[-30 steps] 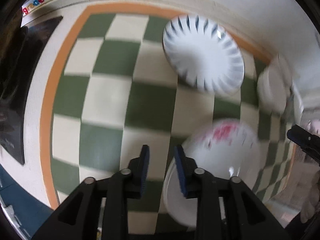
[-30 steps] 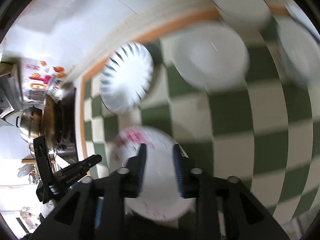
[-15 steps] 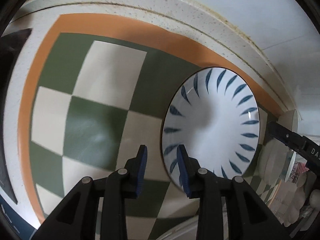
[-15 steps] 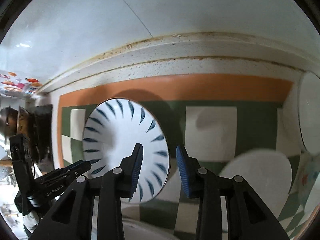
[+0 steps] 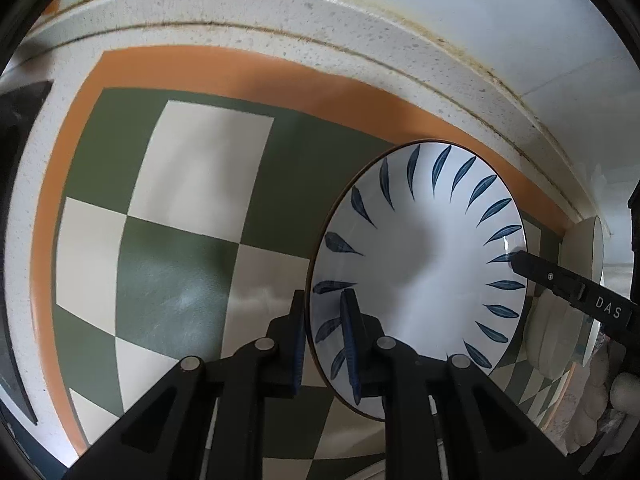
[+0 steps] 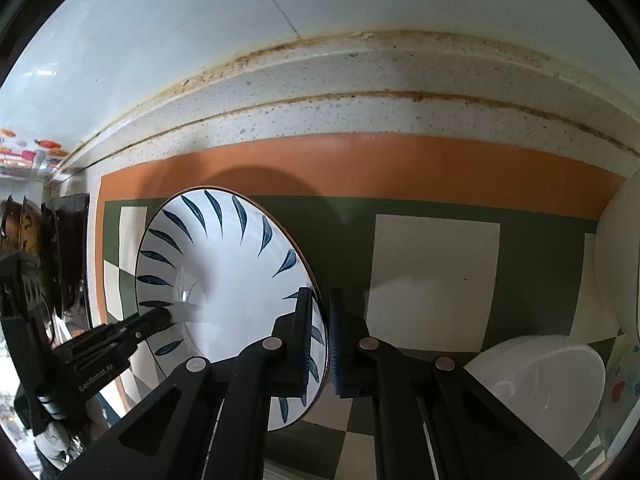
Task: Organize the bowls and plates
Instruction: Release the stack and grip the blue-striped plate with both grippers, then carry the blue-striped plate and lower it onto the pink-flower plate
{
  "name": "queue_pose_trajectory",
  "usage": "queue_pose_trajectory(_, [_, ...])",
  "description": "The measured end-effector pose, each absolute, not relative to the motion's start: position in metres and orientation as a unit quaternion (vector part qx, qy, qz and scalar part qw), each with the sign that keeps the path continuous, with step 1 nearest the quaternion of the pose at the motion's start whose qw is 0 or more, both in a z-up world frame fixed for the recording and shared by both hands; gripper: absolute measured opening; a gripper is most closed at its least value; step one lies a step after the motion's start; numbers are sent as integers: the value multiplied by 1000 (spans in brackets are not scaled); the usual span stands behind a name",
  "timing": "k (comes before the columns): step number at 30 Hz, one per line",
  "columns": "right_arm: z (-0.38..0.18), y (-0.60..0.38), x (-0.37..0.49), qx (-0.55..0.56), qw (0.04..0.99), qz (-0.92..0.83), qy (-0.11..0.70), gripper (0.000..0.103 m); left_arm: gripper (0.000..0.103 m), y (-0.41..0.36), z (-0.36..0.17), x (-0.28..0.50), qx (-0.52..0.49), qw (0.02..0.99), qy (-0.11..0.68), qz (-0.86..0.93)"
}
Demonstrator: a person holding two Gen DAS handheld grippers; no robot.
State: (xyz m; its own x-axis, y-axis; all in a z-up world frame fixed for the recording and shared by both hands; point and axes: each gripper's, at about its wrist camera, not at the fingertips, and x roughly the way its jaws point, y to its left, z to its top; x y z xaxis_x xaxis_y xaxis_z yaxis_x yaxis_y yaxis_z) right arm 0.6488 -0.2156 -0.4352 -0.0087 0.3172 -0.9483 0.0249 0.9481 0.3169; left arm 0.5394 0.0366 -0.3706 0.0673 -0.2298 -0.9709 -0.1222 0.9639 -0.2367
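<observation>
A white plate with blue leaf marks (image 5: 420,264) lies on the green and cream checked mat; it also shows in the right wrist view (image 6: 224,276). My left gripper (image 5: 322,332) has its jaws on either side of the plate's left rim, closed down on it. My right gripper (image 6: 322,340) has its jaws on either side of the plate's right rim, closed down on it. Each gripper's finger shows at the far rim in the other's view.
A white bowl (image 6: 540,380) sits at the lower right of the mat. More white dishes (image 5: 584,292) stand at the right edge. The speckled counter ledge and tiled wall (image 6: 320,60) rise just behind the mat. Dark cookware (image 6: 28,248) is at far left.
Both grippers have moved forward from above the red-patterned dish to the blue-leaf plate, and their jaws now straddle and pinch its opposite rims.
</observation>
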Motion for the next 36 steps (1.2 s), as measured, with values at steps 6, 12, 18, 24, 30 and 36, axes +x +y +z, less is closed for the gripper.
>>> queue_pose_trajectory(6, [-409, -219, 632, 131, 709, 115, 683, 8, 14, 18, -349, 532, -121, 732, 669, -45])
queue_pose_trajectory(12, [-371, -230, 595, 154, 722, 125, 663, 8, 14, 7, -313, 502, -104, 745, 656, -57])
queue_pose_trajectory(18, [-342, -242, 541, 166, 731, 123, 650, 8, 14, -6, -285, 463, -76, 755, 646, -78])
queue_pose_trajectory(24, [-329, -254, 477, 191, 732, 118, 644, 8, 14, -4, -274, 415, -59, 748, 653, -100])
queue_pose_trajectory(30, [-333, -260, 424, 218, 722, 115, 646, 8, 15, -3, -284, 376, -53, 735, 667, -108])
queue_pose_trajectory(36, [-354, -254, 391, 220, 710, 111, 660, 8, 15, -4, -304, 358, -46, 718, 686, -108])
